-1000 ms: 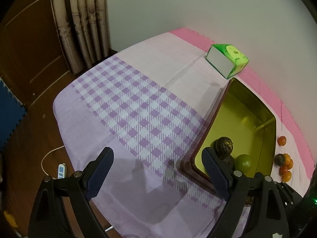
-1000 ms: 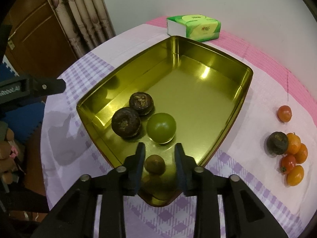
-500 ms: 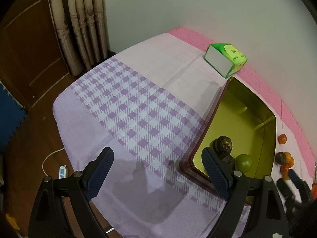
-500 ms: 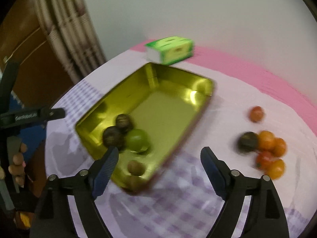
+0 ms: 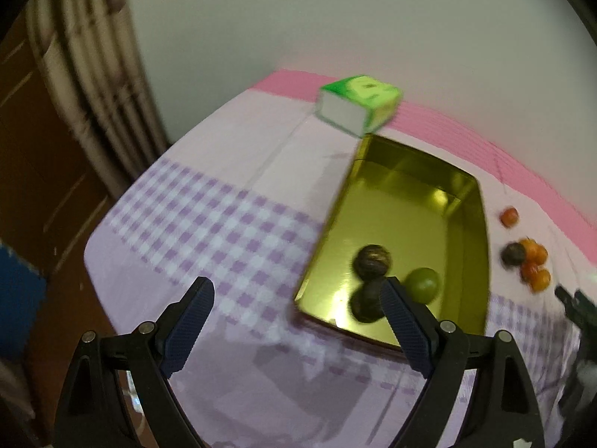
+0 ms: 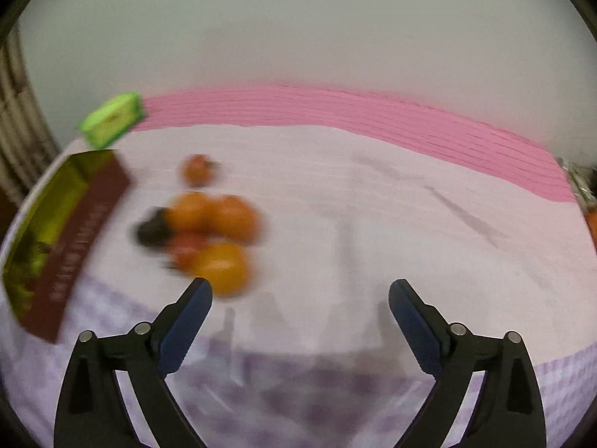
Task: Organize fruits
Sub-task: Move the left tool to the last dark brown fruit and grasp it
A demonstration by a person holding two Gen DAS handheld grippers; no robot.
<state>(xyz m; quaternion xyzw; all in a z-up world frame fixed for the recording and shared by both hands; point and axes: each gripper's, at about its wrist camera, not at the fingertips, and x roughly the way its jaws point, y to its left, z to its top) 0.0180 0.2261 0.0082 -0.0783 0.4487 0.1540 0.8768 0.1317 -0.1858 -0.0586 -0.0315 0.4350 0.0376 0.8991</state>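
The right gripper (image 6: 300, 291) is standing wide, with nothing between its jaws; the jaws have just been opening. One second ago this gripper was closed narrowly around a small brown fruit low inside the gold tin tray (image 5: 462, 201). That fruit is no longer between the jaws and, by judgement, is remaining in the tray. The right wrist view is now showing the tray (image 6: 67, 216) at the left edge and bare cloth ahead, so the gripper is swinging away from the tray toward the loose fruit.

The left gripper (image 5: 296, 293) is also standing wide and empty, as it was a second ago, hovering over the checked tablecloth (image 5: 224, 224) just left of the tray.

Fruit positions relative to the tray:
- Inside, near end: two dark round fruits (image 5: 372, 259) and one green fruit (image 5: 422, 284). The released brown fruit is not visible here; it may be hidden behind the left gripper's finger.
- Outside, right of the tray: a cluster of orange and red fruits (image 6: 214, 239) with one dark fruit (image 6: 153, 229) touching it, and a single orange-red fruit (image 6: 197, 170) farther back, apart from the cluster.

Judgement: one placement is complete; about six fruits are waiting outside. The next step is a pick from the cluster, lying just beyond the right gripper's left finger.

Writing: the green tissue pack (image 5: 360, 106) beyond the tray carries print, and the tray's maroon outer wall carries a row of markings; motion blur is making both unreadable.
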